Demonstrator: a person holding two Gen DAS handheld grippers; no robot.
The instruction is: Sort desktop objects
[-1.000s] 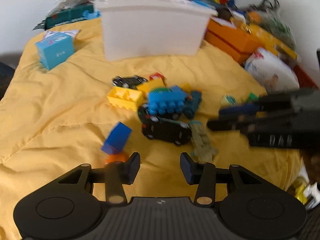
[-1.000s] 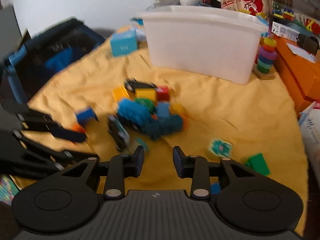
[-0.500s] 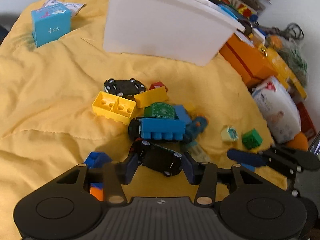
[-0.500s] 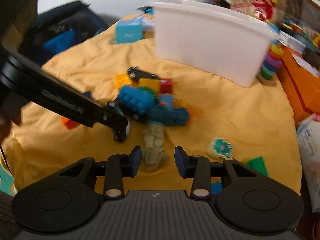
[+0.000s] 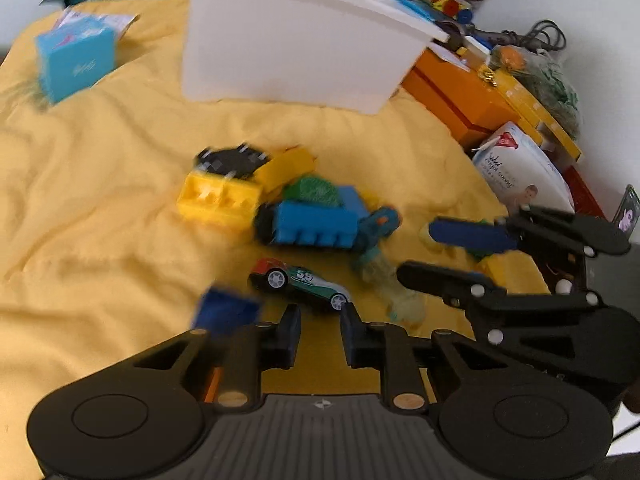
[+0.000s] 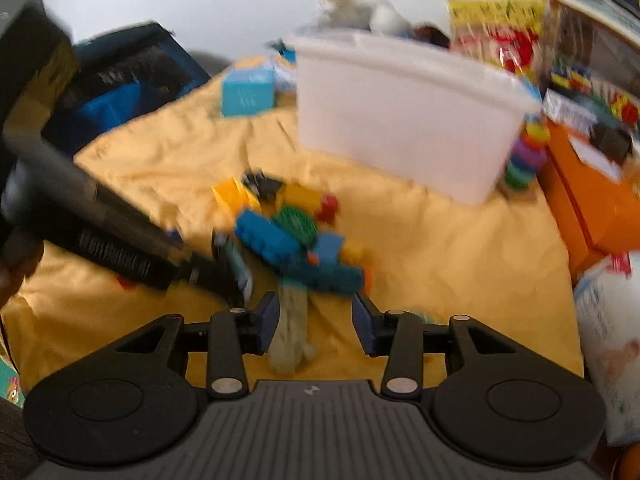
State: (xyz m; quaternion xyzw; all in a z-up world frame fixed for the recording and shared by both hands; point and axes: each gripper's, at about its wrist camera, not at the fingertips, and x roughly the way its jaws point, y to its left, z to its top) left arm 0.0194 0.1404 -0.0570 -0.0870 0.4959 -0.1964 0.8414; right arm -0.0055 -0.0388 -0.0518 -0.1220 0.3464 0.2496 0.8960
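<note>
Left claw [image 5: 320,320]: jaws apart, empty, over green-white toy racing car [image 5: 302,283]. Right claw [image 6: 315,322]: apart, straddling pale soft figure [image 6: 291,320]. Brick heap [image 5: 304,216] unsorted beside white plastic bin [image 5: 296,48].

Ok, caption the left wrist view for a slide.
Open left tool closing in on a green-and-white toy car beside piled building blocks.
</note>
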